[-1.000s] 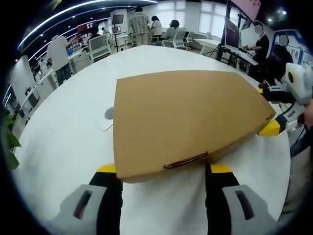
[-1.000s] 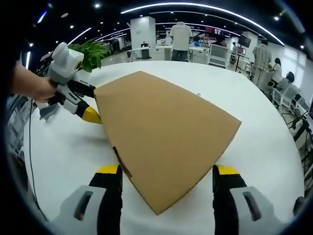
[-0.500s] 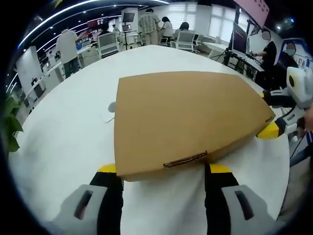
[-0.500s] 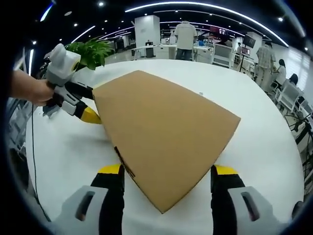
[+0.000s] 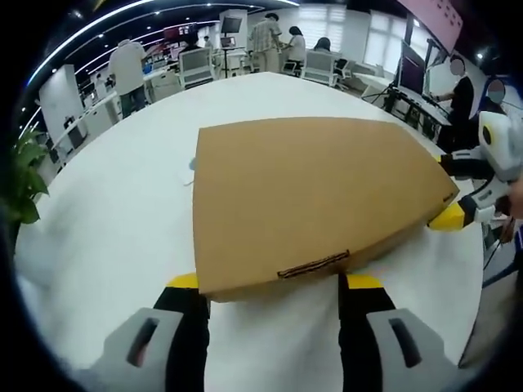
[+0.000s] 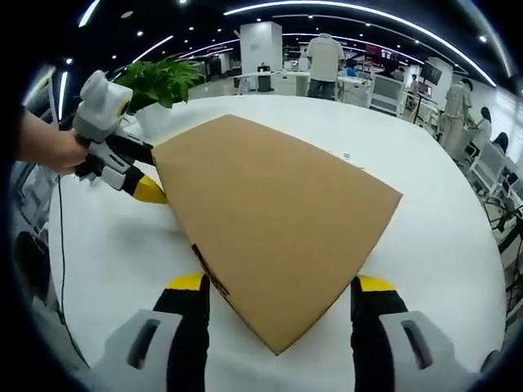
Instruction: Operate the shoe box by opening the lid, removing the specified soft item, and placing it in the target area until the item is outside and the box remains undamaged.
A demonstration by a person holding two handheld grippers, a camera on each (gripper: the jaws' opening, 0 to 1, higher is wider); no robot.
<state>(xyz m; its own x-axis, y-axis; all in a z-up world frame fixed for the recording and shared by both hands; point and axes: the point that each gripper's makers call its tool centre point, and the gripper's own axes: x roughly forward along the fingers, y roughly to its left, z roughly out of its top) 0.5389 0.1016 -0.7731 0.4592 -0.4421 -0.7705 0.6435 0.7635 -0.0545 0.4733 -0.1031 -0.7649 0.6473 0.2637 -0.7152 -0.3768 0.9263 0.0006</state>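
Left gripper view: shoe box (image 5: 315,196) lies flat, long axis sideways.

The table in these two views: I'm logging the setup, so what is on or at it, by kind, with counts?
Cardboard shoe box, lid closed: 1
Handheld grippers at the box: 2, the left gripper and the right gripper
Potted plant by the far edge of the white table: 1
Total: 4
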